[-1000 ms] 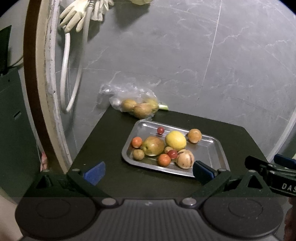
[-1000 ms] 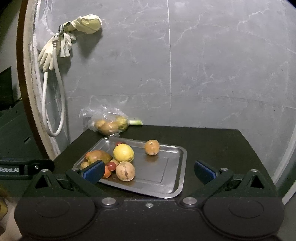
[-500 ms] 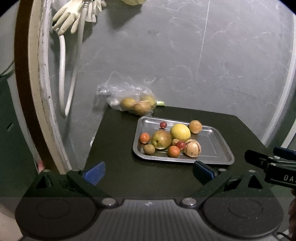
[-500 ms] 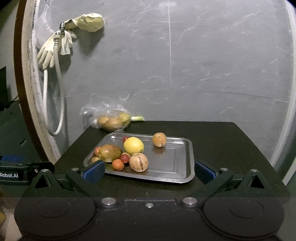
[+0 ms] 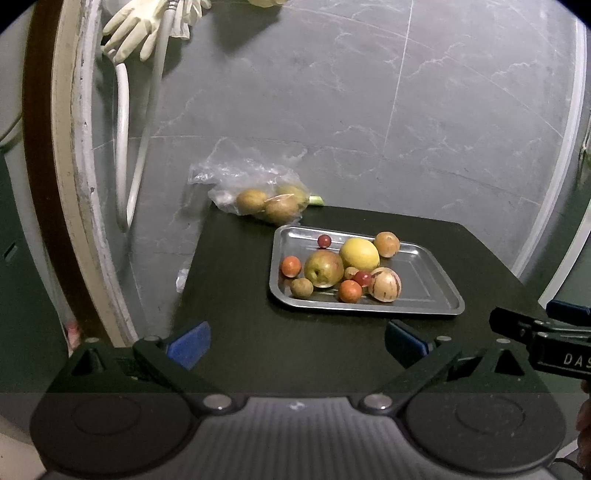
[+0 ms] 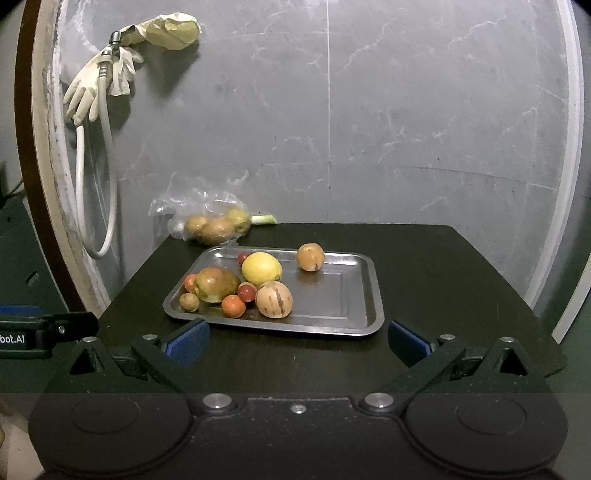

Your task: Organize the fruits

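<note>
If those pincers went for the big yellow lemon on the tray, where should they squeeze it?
Probably across the lemon's short middle, coming down from above. Its rounded top is bare, while the mango and small red fruits crowd its left and near sides, so a level approach would likely bump them. The right gripper is open wide and faces the steel tray.

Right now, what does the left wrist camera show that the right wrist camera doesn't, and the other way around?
Only the left wrist view shows the right tool entering at its right edge, and a small pale scrap beside the table's left edge. Only the right wrist view shows the left tool at its left edge and the yellowish cloth hung above the rubber gloves. Both show the metal tray of fruit, the lemon, the bag of fruit behind the tray, and each view's own tool open and empty.
</note>
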Demonstrator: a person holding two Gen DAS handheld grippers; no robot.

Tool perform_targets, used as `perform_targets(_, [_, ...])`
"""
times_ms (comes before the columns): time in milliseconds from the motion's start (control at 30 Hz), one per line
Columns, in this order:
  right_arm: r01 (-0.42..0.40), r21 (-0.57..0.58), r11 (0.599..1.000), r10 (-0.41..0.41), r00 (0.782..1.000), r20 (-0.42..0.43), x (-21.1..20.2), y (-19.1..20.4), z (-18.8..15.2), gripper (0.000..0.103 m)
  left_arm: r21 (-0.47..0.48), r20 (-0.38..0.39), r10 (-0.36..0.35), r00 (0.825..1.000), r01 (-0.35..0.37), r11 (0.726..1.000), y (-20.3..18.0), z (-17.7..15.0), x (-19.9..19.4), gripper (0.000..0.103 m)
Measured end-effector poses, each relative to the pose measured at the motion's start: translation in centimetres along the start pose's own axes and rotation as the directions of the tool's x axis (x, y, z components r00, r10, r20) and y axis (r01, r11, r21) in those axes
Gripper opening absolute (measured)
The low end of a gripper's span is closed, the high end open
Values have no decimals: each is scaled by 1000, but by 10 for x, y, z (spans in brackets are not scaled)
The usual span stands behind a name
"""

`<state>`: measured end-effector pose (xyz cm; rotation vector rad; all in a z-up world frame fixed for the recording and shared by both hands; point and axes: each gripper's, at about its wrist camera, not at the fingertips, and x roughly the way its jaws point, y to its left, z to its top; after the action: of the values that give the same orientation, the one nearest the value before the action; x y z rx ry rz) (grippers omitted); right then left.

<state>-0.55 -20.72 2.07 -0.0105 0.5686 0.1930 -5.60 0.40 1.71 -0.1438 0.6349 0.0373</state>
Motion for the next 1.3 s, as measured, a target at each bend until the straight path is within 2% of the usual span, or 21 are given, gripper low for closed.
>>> perform_targets(800, [14,5,1000,-14,1000,-12,-6,-1,-2,102,-1,3,-14,1000,14,1000,4,-2,-3,102])
perform_targets(967, [17,7,1000,-16,1000,-13,-6,1,-2,102,32,1,-1,1000,1,999,-3,-1,-5,102])
perform_targets(1300, [15,4,1000,-14,1000,-13,-6,-1,-3,102,30,0,-12,1000,12,999,-3,-1,-8,102])
